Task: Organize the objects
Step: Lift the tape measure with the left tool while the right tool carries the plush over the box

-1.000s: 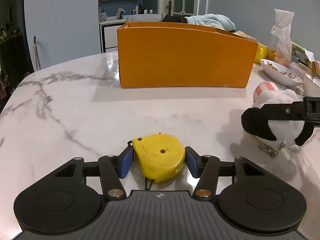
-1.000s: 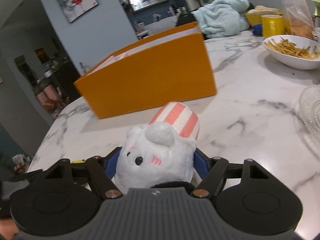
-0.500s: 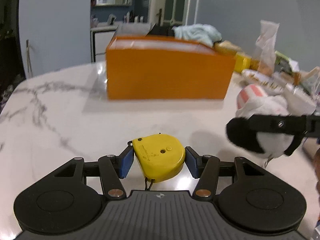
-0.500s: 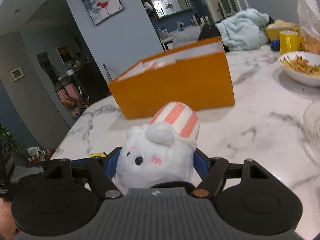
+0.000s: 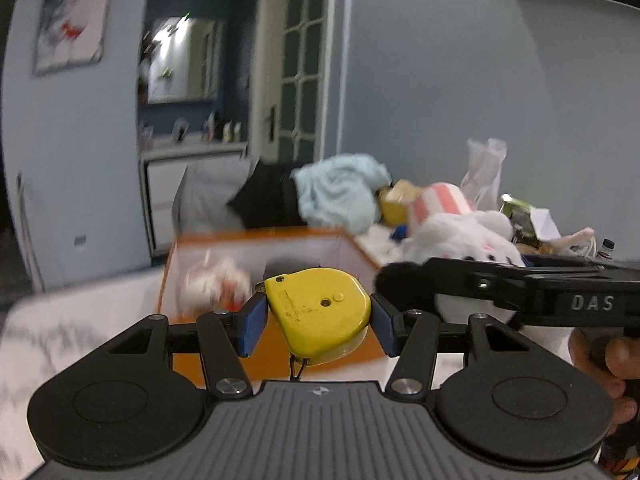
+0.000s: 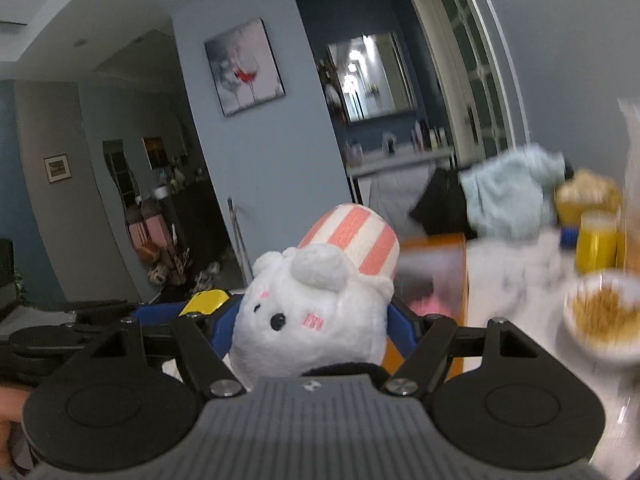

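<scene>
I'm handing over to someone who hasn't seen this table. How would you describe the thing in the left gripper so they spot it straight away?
Start at the orange box on the marble table. In front of it the left gripper holds a yellow tape measure between its blue pads. It is hard, smooth plastic with a rounded teardrop shape, unlike the white plush toy with the striped hat in the right gripper beside it.

My two wrist cameras sit side by side above the tabletop, each looking forward over its own fingers; both catch the orange box, close ahead.
</scene>
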Demonstrator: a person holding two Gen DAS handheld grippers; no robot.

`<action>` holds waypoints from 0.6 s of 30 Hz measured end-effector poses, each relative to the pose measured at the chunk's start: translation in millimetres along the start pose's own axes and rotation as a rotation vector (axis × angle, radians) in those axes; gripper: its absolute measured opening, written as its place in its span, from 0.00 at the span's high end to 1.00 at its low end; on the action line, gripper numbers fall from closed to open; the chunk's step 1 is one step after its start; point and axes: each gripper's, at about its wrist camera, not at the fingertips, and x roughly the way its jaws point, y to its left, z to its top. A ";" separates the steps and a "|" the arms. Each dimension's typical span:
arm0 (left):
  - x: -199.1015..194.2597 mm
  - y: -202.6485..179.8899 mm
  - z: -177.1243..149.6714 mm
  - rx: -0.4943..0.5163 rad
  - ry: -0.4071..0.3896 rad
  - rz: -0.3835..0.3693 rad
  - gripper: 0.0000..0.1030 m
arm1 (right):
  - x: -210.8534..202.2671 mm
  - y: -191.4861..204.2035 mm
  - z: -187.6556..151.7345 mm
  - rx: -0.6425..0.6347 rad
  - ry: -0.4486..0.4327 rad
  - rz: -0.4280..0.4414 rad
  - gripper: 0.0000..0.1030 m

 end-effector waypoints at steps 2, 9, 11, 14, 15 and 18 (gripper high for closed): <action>4.8 1.4 24.9 0.016 -0.031 -0.006 0.38 | 4.2 3.9 22.1 -0.037 -0.032 -0.003 0.27; 42.1 27.5 90.5 -0.058 -0.115 -0.036 0.38 | 37.2 11.4 94.3 -0.148 -0.099 -0.064 0.27; 54.7 36.8 96.9 -0.087 -0.124 -0.037 0.38 | 52.0 8.8 109.3 -0.162 -0.085 -0.071 0.27; 76.2 49.0 97.6 -0.120 -0.111 -0.028 0.38 | 76.6 2.6 121.9 -0.177 -0.052 -0.084 0.27; 82.1 53.8 96.2 -0.128 -0.101 -0.021 0.38 | 83.3 0.9 124.0 -0.176 -0.040 -0.087 0.27; 107.8 66.2 85.1 -0.169 -0.046 -0.016 0.38 | 109.0 -8.5 123.3 -0.165 0.006 -0.102 0.27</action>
